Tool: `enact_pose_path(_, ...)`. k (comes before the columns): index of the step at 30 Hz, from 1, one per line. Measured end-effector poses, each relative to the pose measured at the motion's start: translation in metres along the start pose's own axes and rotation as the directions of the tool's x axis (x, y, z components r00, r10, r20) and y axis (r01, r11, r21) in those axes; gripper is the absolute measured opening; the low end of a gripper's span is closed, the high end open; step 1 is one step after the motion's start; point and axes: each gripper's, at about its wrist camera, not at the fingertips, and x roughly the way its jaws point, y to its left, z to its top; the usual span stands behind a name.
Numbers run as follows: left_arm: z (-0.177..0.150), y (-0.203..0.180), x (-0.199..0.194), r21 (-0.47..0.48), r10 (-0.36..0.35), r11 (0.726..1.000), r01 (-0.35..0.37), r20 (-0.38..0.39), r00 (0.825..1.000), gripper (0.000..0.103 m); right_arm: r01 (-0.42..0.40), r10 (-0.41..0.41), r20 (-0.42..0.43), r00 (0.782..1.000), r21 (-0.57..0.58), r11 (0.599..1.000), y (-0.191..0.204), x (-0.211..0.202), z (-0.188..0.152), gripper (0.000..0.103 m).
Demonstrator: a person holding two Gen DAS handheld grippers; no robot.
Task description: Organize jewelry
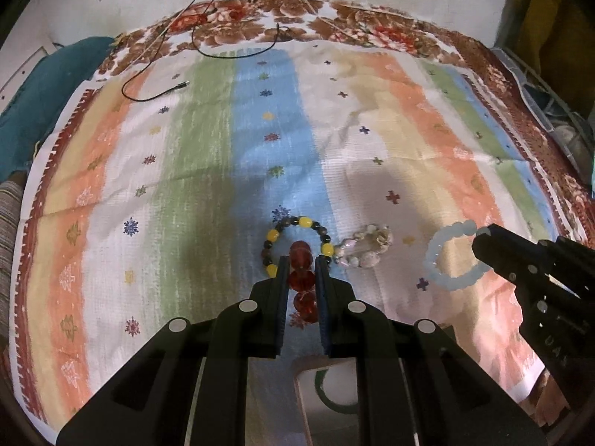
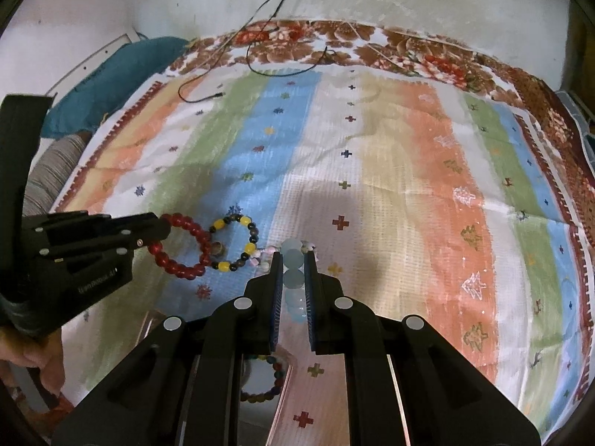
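Only partial lettering on the gripper bodies, unreadable. Thin black cable (image 1: pixel 163 91) lies far left on the striped cloth (image 1: pixel 208 156). Left gripper (image 1: pixel 302 265) is clamped narrow on the red glass-bead bracelet (image 2: pixel 180 245). Yellow-and-dark bead bracelet (image 1: pixel 297 239) touches the shell bracelet (image 1: pixel 366 245). Right gripper (image 2: pixel 291 262) pinches the pale-blue bead bracelet (image 1: pixel 452 256).

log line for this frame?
left gripper: shut on red bracelet | right gripper: shut on pale blue bracelet | yellow-black bracelet, shell bracelet: on cloth

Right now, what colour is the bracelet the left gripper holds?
Dark red beads, clearest in the right wrist view, clamped by the left gripper.
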Motion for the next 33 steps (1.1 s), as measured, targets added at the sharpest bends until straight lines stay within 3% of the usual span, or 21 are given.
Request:
enact_pose_path(20, -0.033, -0.031, -0.088, 0.049, -0.076, 0.996, 0.069, 0.135, 0.988, 0.013, -0.035, 0.038, 0.087, 0.995, -0.032, 0.999, 0.015, -0.055, -0.024, 0.012)
enact_pose_path(33, -0.061, -0.042, -0.113, 0.061, -0.122, 0.992, 0.114, 0.151, 0.981, 0.013, -0.077, 0.084, 0.116, 0.990, -0.059, 0.995, 0.027, -0.079, -0.045, 0.012)
